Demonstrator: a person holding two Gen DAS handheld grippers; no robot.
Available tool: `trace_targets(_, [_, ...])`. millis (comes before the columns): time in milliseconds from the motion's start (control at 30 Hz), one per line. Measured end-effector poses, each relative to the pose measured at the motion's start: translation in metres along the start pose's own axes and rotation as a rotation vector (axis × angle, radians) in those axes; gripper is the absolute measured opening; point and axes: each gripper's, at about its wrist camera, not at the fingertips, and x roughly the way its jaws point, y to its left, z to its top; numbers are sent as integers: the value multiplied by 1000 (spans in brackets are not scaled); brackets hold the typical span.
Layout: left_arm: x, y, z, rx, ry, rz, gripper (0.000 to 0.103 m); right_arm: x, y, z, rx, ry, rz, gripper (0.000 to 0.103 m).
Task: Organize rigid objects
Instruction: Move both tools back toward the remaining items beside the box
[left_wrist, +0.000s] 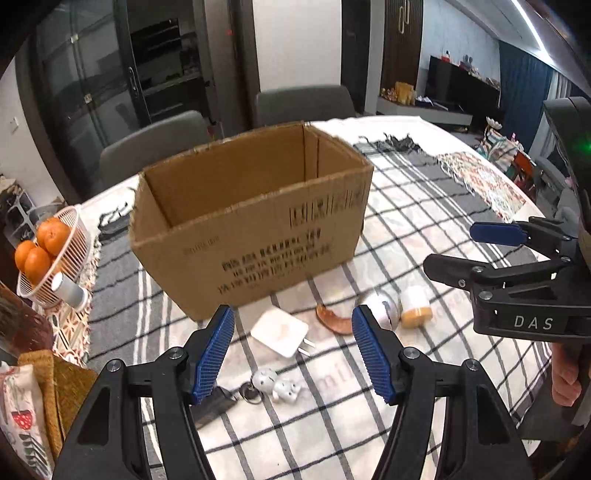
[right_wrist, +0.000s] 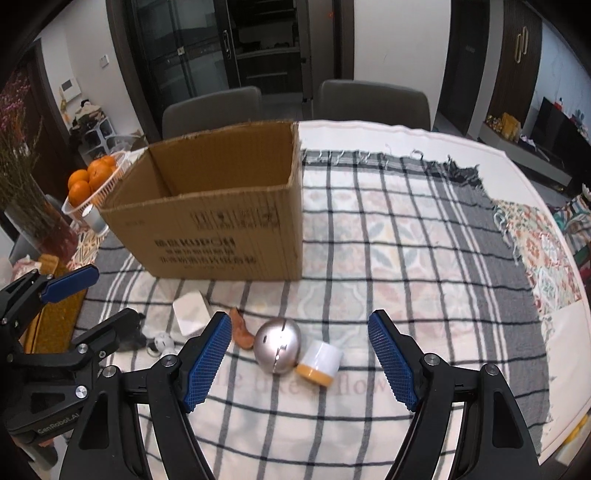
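An open cardboard box (left_wrist: 251, 221) is seen standing on the checked cloth (left_wrist: 406, 229) of the bench, its top open and no contents visible in either view. In front of it, at about six o'clock from the box, small things are strewn: a white plug adapter (left_wrist: 279, 332), a brown curved piece (left_wrist: 332, 320), a silver ball (right_wrist: 277, 345) and a white jar with a yellow lid (right_wrist: 320, 363) lying on its side, just beside the ball.

The left gripper (left_wrist: 293, 354) is held above the adapter with its fingers apart and nothing between them. The right gripper (right_wrist: 299, 363) is likewise spread, framing the ball and jar from above without contact.

Only in the left wrist view are two small white figures (left_wrist: 277, 386) and a dark key ring beside them shown clearly, at six o'clock from the adapter; a hand (left_wrist: 565, 373) on the right gripper's handle is also seen there. The ball's slotted face is shown plainly only in the right wrist view. A basket of oranges (left_wrist: 48, 251) is seen at nine o'clock from the box.
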Motion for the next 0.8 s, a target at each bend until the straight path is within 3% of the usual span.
trace_targets(433, [35,13,-20,51,175,-53,65,44,13,-7,-19,135,52,77])
trace_targets(800, [60,14,-29,143,263,-74,65,79,22,-11,-55,237,61,77])
